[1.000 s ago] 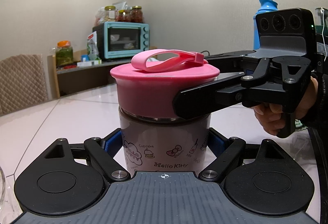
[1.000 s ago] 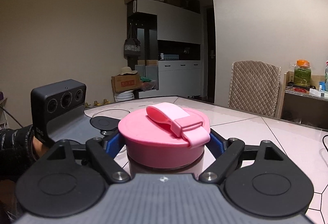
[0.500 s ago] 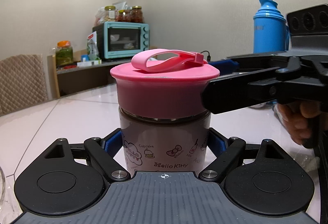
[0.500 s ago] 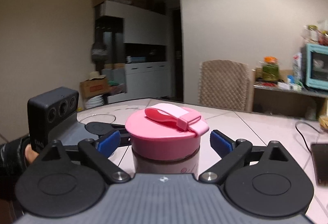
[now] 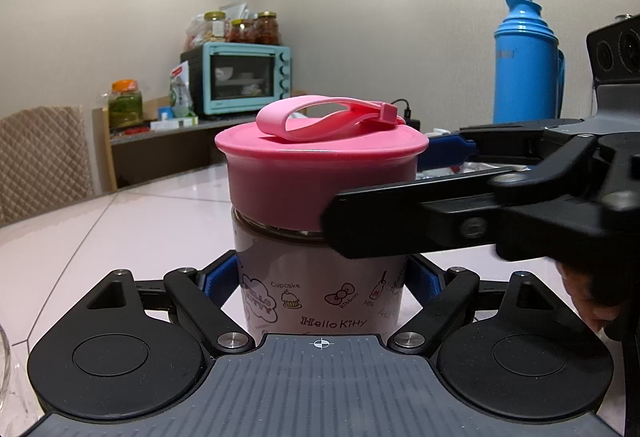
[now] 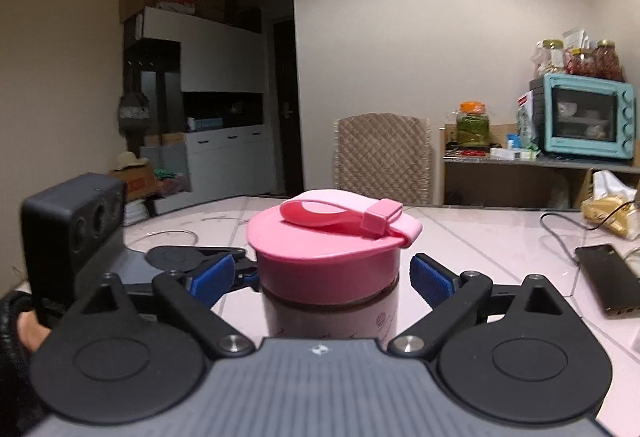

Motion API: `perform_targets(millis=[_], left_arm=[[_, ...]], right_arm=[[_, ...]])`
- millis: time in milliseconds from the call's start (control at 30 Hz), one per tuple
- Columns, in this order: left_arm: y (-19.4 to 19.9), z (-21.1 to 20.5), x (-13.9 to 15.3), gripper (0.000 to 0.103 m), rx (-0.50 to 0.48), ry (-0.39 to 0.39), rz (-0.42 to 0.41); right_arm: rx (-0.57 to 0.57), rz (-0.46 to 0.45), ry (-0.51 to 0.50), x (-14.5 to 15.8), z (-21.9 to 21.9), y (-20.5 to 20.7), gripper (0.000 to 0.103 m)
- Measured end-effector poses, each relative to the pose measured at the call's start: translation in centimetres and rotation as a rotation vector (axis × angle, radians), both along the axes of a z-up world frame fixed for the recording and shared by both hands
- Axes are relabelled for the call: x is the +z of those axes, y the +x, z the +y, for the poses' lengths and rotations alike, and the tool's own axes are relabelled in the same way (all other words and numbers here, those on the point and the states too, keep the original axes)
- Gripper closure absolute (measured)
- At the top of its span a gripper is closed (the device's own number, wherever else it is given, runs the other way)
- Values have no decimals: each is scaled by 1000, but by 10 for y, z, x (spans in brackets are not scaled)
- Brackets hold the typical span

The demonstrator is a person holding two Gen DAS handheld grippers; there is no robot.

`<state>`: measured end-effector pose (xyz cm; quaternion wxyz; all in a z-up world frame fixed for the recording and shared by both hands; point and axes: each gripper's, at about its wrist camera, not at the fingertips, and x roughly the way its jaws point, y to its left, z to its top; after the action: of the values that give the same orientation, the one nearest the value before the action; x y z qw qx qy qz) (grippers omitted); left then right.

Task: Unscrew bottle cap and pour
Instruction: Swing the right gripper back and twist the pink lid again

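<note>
The bottle (image 5: 320, 289) stood upright on the table (image 5: 132, 221), its cap (image 5: 320, 169) on top. The left gripper (image 5: 320, 277) flanked the bottle's body, pads against its sides; the right gripper (image 6: 324, 273) straddled the cap, pads apart from it. Far behind, a chair (image 6: 382, 157) stood left of a shelf (image 6: 536, 167) bearing an oven (image 6: 586, 117). A phone (image 6: 608, 279) lay on the table to the right.

Right gripper's near fingers (image 5: 360, 229) hide part of the bottle (image 5: 320, 293).

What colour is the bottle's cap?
Pink, carrying loop included: the cap shows best in the left wrist view.
</note>
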<state>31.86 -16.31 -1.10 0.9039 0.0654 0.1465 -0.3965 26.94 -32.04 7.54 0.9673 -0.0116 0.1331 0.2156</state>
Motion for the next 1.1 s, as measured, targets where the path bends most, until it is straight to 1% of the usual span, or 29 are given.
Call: perform_targets(millis=[200,300,400,433,467,700,800,933,1033,1100], left_arm=[[0,0,0,14,0,0,0],[0,0,0,14,0,0,0],[0,0,0,13,0,0,0],[0,0,0,13,0,0,0],[0,-1,0,13,0,0,0],[-1,-1,0,14,0,0,0],[-1,-1,0,14,0,0,0],[-1,-1,0,14,0,0,0],[-1,-1,0,14,0,0,0],[-1,-1,0,14,0,0,0]], right_arm=[[-46,7,4,1,5,5,7],[-51,2,3,0,9,5,7],[-60,-8,-3,-1,13,4,10],[-57,-10,-1,-1,13,3,15],[-51,-10,2,-2,13,3,17],[-17,-14,-9,-1,11,2,18],[39,-13,-5,0,5,6,18],[164,-19,-4,-1,-11,15,18],[264,-9,-17,2,-23,25,18],[324,3,-7,3,-31,32,18]])
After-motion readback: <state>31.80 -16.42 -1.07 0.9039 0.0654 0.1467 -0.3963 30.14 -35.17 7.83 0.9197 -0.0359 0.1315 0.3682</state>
